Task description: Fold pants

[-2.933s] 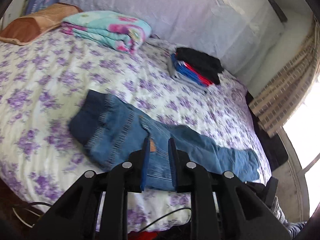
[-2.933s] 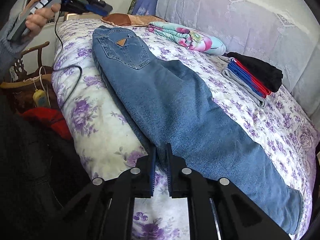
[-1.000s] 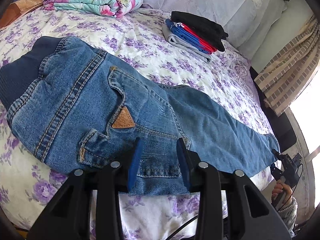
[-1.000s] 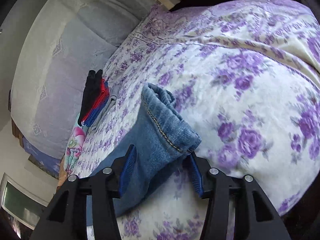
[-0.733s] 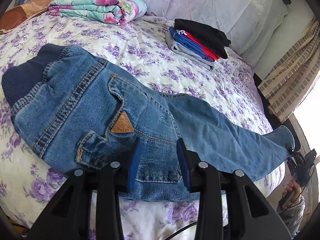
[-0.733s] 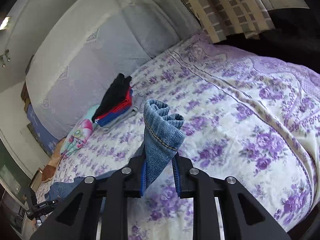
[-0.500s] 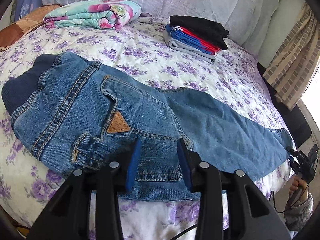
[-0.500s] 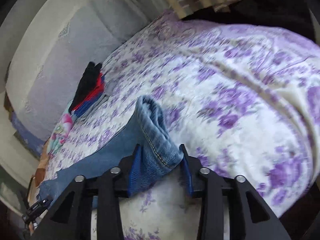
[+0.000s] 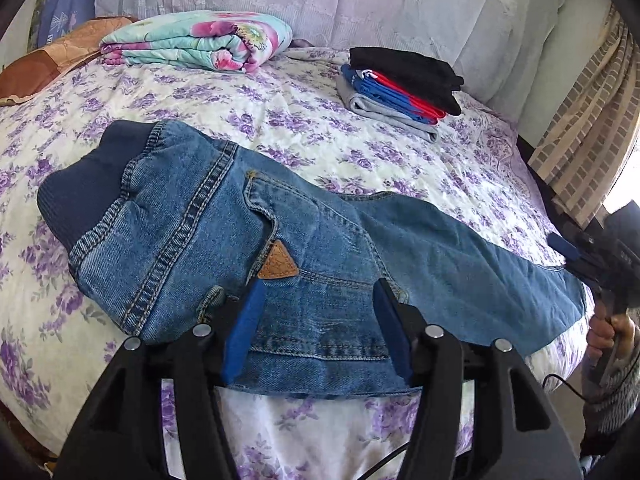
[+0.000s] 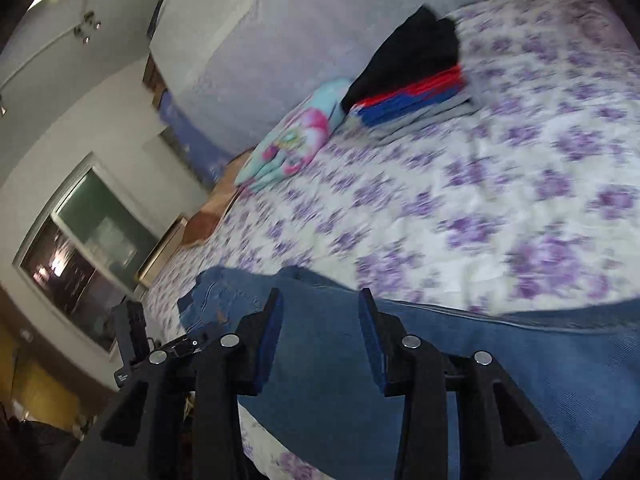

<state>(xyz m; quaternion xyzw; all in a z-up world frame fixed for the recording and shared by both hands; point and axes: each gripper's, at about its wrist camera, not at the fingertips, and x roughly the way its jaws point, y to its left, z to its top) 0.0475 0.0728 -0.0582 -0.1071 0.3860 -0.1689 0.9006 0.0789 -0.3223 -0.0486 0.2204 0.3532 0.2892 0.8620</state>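
No legible text anywhere.

A wide bed (image 9: 328,148) fills the room, its cover white with purple flowers. Behind it stands a pale padded headboard (image 9: 360,4). On the bed lie a folded floral blanket (image 9: 200,42), a brown pillow (image 9: 52,62) and a stack of folded clothes (image 9: 400,84). A brick-patterned curtain (image 9: 588,120) hangs beside bright daylight. The blurred right wrist view shows white walls (image 10: 60,128) and what may be a dark window (image 10: 84,248)
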